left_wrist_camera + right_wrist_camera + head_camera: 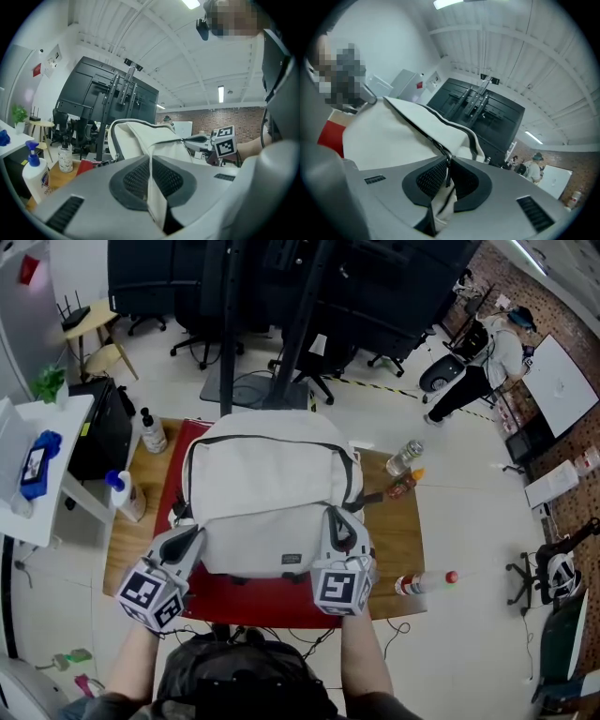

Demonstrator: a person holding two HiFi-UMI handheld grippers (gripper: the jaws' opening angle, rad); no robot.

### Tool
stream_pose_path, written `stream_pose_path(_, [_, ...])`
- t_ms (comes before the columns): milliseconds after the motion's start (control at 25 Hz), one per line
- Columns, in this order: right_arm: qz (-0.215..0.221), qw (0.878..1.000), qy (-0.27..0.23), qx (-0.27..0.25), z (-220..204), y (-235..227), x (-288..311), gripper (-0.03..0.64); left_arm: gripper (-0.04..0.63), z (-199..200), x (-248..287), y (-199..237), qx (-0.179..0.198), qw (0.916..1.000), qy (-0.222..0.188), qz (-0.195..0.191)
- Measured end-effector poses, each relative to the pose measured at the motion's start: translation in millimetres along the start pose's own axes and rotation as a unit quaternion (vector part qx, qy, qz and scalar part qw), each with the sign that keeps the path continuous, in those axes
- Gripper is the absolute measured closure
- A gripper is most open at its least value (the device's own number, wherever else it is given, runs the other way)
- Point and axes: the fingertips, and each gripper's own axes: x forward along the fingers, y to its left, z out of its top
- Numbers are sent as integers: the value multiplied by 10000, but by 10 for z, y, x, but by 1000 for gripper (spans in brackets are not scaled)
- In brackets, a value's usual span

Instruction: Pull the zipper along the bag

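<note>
A pale grey backpack lies on a red mat on the wooden table. A dark zipper runs around its upper panel. My left gripper is at the bag's near left corner. In the left gripper view it is shut on a fold of the bag's fabric. My right gripper is at the near right corner. In the right gripper view it is shut on the dark zipper pull at the end of the zipper line, with pale fabric between the pads below it.
On the table's left stand a clear pump bottle and a white spray bottle. To the bag's right lie a clear bottle, a brown bottle and a red-capped bottle. A black stand rises behind the table.
</note>
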Motion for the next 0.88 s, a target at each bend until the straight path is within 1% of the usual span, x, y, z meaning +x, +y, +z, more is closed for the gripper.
stream_pose_path(80, [-213, 9996, 168, -20, -139, -224, -30, 552, 546, -17, 16, -15, 51, 10000, 17, -47])
stream_pose_path(240, [-231, 9991, 202, -289, -186, -285, -26, 551, 546, -36, 38, -31, 87, 9999, 37, -66])
stream_pose_path(400, [-191, 9996, 182, -31, -238, -218, -29, 551, 546, -22, 43, -39, 35, 10000, 86, 24])
stream_pose_path(480, [-122, 9996, 113, 249, -229, -162, -59, 551, 545, -43, 59, -30, -105, 9999, 110, 49])
stream_pose_path(560, [-55, 9978, 18, 659, -216, -112, -126, 551, 545, -67, 70, -12, -167, 9997, 141, 106])
stream_pose_path(680, [113, 9922, -65, 1236, -213, -27, -189, 551, 537, -82, 87, -4, -2, 9995, 212, 247])
stream_pose_path(800, [179, 9825, -325, 1825, -190, 15, -212, 544, 513, -95, 84, 4, 158, 9984, 325, 439])
stream_pose_path(880, [265, 9747, -313, 2198, -251, 57, -224, 405, 457, -74, 55, 28, 192, 9974, 339, 605])
